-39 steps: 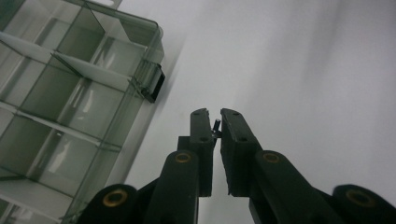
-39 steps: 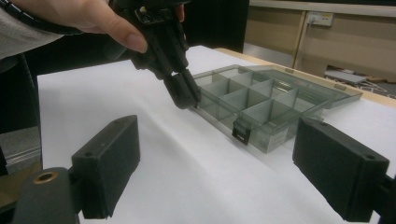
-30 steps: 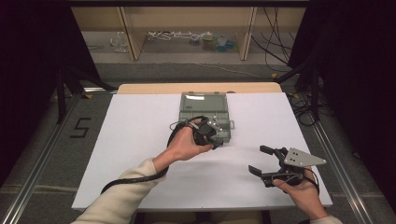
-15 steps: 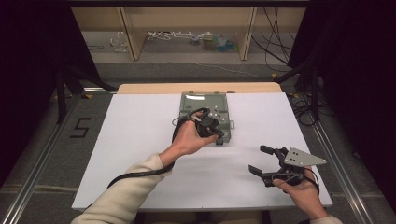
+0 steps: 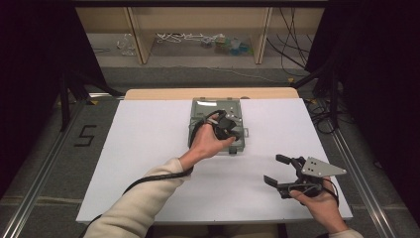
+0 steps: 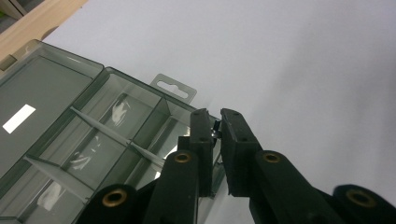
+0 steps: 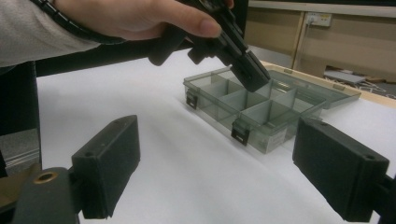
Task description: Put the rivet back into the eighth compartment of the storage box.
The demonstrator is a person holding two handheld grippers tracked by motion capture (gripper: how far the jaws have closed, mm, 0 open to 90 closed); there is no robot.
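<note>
Left gripper [image 6: 216,128] has advanced over the clear grey-green plastic compartment box [image 5: 218,124], jaws pinching something tiny; right gripper [image 5: 283,172] gapes nearby.

A "5" is marked on the floor [image 5: 85,135].

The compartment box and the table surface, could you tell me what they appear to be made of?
Compartment box: likely smoky clear plastic, glossy; the dividers show through its walls and reflect light. Table surface: matte white, possibly laminate or paper; no glare.
</note>
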